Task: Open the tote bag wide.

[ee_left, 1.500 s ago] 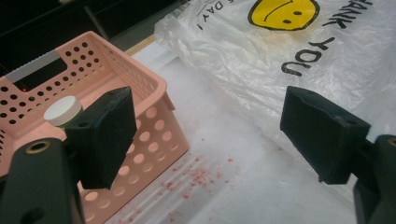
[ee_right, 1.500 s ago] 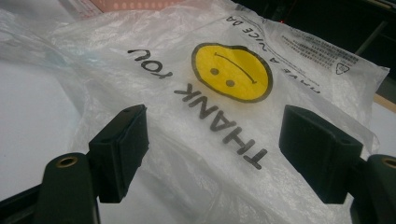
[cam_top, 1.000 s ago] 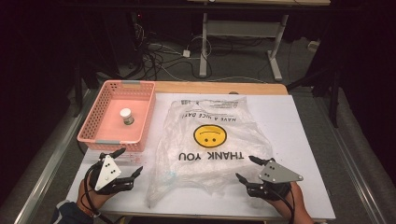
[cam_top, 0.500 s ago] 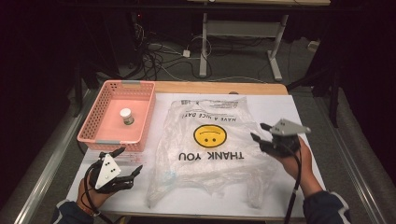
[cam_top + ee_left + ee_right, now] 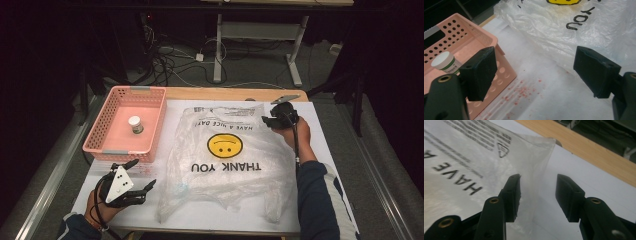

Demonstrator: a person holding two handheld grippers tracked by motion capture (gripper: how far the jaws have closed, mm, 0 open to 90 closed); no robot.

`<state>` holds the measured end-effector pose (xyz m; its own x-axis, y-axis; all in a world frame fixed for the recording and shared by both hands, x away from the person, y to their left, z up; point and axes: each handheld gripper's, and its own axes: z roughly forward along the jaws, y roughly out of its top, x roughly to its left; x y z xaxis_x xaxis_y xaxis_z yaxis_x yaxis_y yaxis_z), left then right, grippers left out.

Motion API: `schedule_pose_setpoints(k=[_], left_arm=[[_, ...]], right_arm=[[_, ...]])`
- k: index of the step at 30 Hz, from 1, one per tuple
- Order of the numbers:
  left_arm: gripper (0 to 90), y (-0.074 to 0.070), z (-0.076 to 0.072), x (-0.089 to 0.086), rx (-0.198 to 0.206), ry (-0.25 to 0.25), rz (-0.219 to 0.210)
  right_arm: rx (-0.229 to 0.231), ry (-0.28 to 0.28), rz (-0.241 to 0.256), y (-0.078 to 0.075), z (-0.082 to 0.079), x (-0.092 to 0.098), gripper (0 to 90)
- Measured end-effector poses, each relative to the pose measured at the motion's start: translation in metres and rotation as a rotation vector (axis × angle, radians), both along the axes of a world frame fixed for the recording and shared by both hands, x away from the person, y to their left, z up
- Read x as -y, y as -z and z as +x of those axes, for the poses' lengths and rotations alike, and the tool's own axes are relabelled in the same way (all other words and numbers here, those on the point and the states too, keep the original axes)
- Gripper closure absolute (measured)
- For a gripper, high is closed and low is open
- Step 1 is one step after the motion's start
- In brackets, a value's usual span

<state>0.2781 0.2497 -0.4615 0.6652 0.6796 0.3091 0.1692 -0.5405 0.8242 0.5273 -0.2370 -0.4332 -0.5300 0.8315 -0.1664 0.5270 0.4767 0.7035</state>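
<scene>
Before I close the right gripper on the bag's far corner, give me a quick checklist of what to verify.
1. Right gripper jaws open: ok.
2. Edge of the plastic bag between the jaws: ok, it runs through the gap.
3. Jaws touching the bag: cannot tell.
4. Left gripper open and off the bag: ok.
5. Pink basket with its small jar apart from the bag: ok.

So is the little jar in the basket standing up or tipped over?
Upright: the jar stands in the basket, white lid on top.
</scene>
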Motion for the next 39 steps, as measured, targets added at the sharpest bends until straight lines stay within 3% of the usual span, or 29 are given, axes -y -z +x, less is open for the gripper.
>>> schedule_pose_setpoints(k=[1, 2, 3, 4, 5, 8, 9, 11, 14, 19, 21, 22, 24, 27, 30, 35, 37, 39], left_arm=[[18.5, 0.000, 0.000, 0.000, -0.003, 0.003, -0.001], [18.6, 0.000, 0.000, 0.000, -0.002, 0.005, 0.001], [18.6, 0.000, 0.000, 0.000, -0.001, 0.006, 0.002], [18.6, 0.000, -0.001, 0.000, 0.000, 0.008, 0.001], [18.6, 0.000, -0.001, 0.000, 0.001, 0.010, 0.000], [19.1, -0.001, 0.000, 0.000, 0.006, 0.015, 0.003], [19.1, -0.001, 0.000, 0.001, 0.005, 0.015, 0.005], [19.1, 0.000, 0.001, 0.002, -0.002, 0.014, 0.014], [19.1, 0.000, -0.001, 0.000, 0.006, 0.013, 0.016], [19.1, -0.004, -0.003, -0.002, 0.019, -0.010, -0.008], [19.1, -0.004, -0.003, -0.002, 0.027, -0.019, 0.004], [19.1, -0.004, -0.003, -0.002, 0.026, -0.023, 0.006], [19.1, -0.004, -0.003, -0.002, 0.026, -0.033, 0.013], [19.1, -0.005, -0.003, -0.003, 0.030, -0.045, 0.010], [18.8, -0.005, -0.002, -0.004, 0.033, -0.057, 0.007], [18.8, -0.005, 0.000, -0.005, 0.032, -0.056, 0.010], [18.8, -0.004, 0.000, -0.005, 0.031, -0.053, 0.020], [18.8, -0.004, 0.000, -0.005, 0.031, -0.051, 0.020]], right_arm=[[-0.034, 0.026, -0.037, 0.008, 0.008, -0.003, 64.7], [-0.040, 0.040, -0.057, 0.012, 0.011, -0.005, 72.6], [-0.040, 0.040, -0.057, 0.012, 0.011, -0.005, 72.6], [-0.055, 0.052, -0.068, 0.019, 0.013, -0.007, 88.2], [-0.055, 0.052, -0.068, 0.019, 0.013, -0.007, 88.2], [-0.073, 0.145, -0.087, 0.022, 0.011, -0.003, 90.0], [-0.073, 0.145, -0.087, 0.022, 0.011, -0.003, 90.0], [-0.089, 0.232, -0.065, 0.021, 0.006, 0.010, 90.0], [-0.136, 0.292, -0.054, 0.020, -0.002, 0.028, 90.0], [-0.143, 0.275, -0.035, 0.015, -0.034, 0.047, 90.0], [-0.128, 0.267, -0.013, 0.015, -0.043, 0.050, 90.0], [-0.134, 0.244, 0.018, 0.015, -0.060, 0.055, 90.0], [-0.124, 0.235, 0.052, 0.018, -0.076, 0.058, 90.0], [-0.094, 0.200, 0.067, 0.023, -0.098, 0.058, 88.7], [-0.106, 0.155, 0.057, 0.023, -0.111, 0.056, 82.9], [-0.025, 0.124, 0.065, 0.006, -0.130, 0.054, 64.4], [0.018, 0.050, 0.109, -0.006, -0.141, 0.046, 63.3], [0.049, -0.022, 0.112, -0.016, -0.154, 0.031, 59.4]])
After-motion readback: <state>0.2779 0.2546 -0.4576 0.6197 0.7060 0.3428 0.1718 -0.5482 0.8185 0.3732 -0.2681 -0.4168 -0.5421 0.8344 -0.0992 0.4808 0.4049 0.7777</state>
